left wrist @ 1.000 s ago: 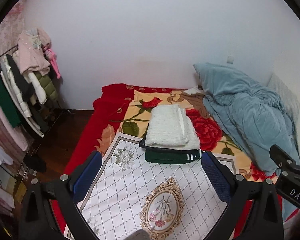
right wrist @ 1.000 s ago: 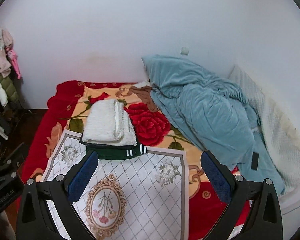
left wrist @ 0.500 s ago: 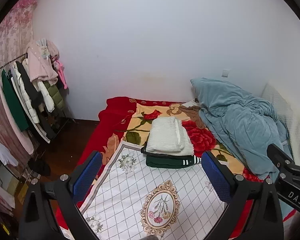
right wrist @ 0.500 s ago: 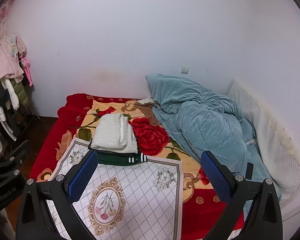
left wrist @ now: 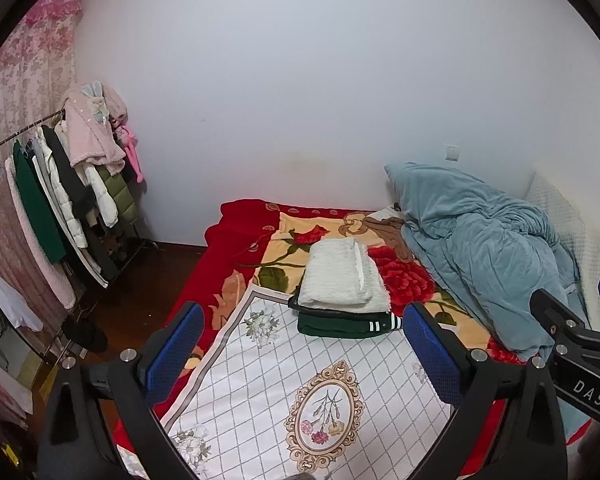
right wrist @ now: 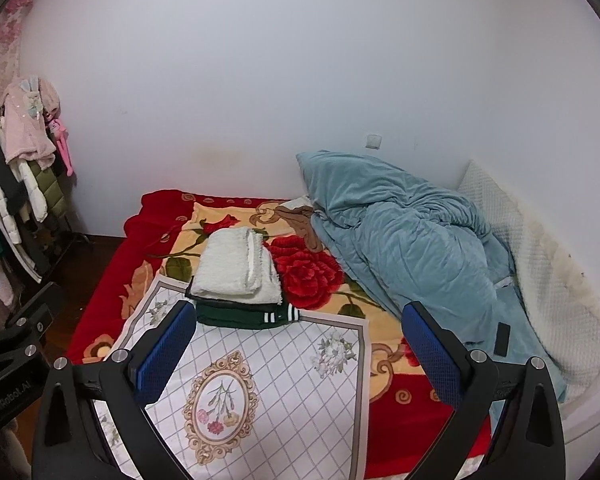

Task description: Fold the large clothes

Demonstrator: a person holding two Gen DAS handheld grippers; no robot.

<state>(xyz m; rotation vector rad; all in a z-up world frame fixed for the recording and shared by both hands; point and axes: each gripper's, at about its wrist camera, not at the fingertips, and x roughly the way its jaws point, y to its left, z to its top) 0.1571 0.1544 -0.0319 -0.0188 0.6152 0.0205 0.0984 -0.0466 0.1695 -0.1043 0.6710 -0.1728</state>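
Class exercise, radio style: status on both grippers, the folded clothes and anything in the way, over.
Left gripper open, empty. Right gripper open, empty. White folded garment stacked on dark green folded garment, on the bed. Blue duvet heaped beside the stack, not touching.

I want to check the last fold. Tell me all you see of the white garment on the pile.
The white garment is folded into a neat rectangle of thick, fuzzy knit, with a flat band along its right edge. It lies flat on top of a folded green garment with white stripes, on the bed's far side, partly over the checked mat and the rose blanket. Neither tongs touch it.
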